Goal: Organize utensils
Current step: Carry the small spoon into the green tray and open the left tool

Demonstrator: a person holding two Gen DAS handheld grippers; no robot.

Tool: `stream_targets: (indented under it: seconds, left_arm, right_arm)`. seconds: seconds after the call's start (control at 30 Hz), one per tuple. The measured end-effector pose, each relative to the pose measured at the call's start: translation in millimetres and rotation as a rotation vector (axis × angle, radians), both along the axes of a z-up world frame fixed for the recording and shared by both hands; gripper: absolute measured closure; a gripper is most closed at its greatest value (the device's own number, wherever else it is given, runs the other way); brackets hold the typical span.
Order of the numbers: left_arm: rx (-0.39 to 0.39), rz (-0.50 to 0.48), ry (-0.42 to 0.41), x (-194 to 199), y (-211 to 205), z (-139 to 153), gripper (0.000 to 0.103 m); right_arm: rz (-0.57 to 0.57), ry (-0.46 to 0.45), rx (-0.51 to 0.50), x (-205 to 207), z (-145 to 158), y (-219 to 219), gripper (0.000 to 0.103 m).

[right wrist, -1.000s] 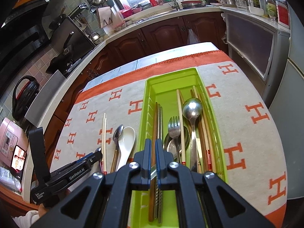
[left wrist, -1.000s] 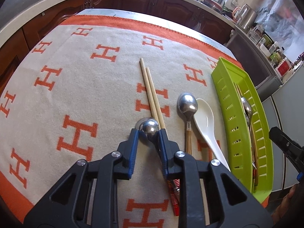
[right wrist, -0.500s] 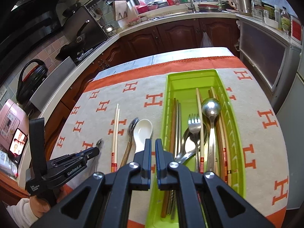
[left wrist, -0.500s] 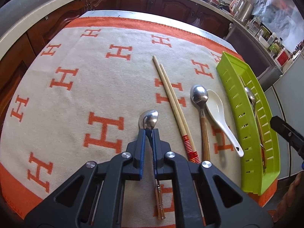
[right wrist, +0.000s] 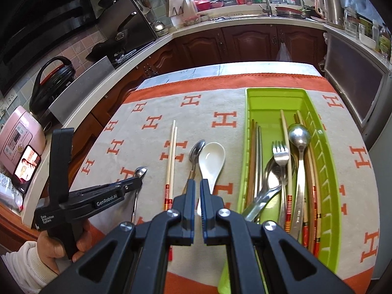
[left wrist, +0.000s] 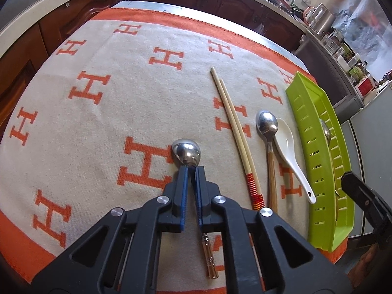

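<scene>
While blue-padded left tool (left wrist: 191, 171) pinches, rounded shiny steel spoon (left wrist: 186, 152) gleams.

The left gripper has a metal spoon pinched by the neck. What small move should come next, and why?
Probably lift the spoon clear of the cloth and carry it toward the green tray. The left gripper is shut on its neck, the handle hangs beneath, and the tray already holds other cutlery, while the chopsticks lie between.
</scene>
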State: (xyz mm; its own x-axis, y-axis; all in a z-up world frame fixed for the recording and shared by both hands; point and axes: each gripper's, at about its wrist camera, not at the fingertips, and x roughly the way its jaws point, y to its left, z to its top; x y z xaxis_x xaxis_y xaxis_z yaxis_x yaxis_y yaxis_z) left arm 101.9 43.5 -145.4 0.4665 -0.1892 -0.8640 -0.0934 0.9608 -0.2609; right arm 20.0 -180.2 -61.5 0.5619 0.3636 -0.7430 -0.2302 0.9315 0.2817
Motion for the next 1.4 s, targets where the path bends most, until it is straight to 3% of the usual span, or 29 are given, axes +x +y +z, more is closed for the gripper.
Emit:
stream_targets:
  seconds: [0.37, 0.87, 1.03, 1.23, 1.4]
  left_arm:
    - [-0.132, 0.023, 0.014, 13.4, 13.7, -4.8, 0.098]
    - [-0.043, -0.059, -0.047, -9.6, 6.6, 19.0, 0.103]
    - [-0.046, -0.071, -0.064, -17.0, 9.8, 28.0, 0.103]
    - [-0.032, -0.137, -0.147, -30.3, 2.1, 53.3, 0.103]
    - [-0.069, -0.168, -0.167, -37.5, -1.3, 66.4, 0.103]
  right_arm:
    - [0.035, 0.022, -0.015, -2.3, -5.3, 18.8, 0.099]
    - [0.068, 0.056, -0.017, 7.4, -8.6, 32.4, 0.099]
    - [0.081, 0.069, -0.001, 9.4, -9.4, 39.0, 0.099]
    - [0.062, 0.054, 0.015, 10.9, -4.0, 31.5, 0.099]
    - [0.046, 0.060, 0.026, 12.9, -2.8, 24.7, 0.099]
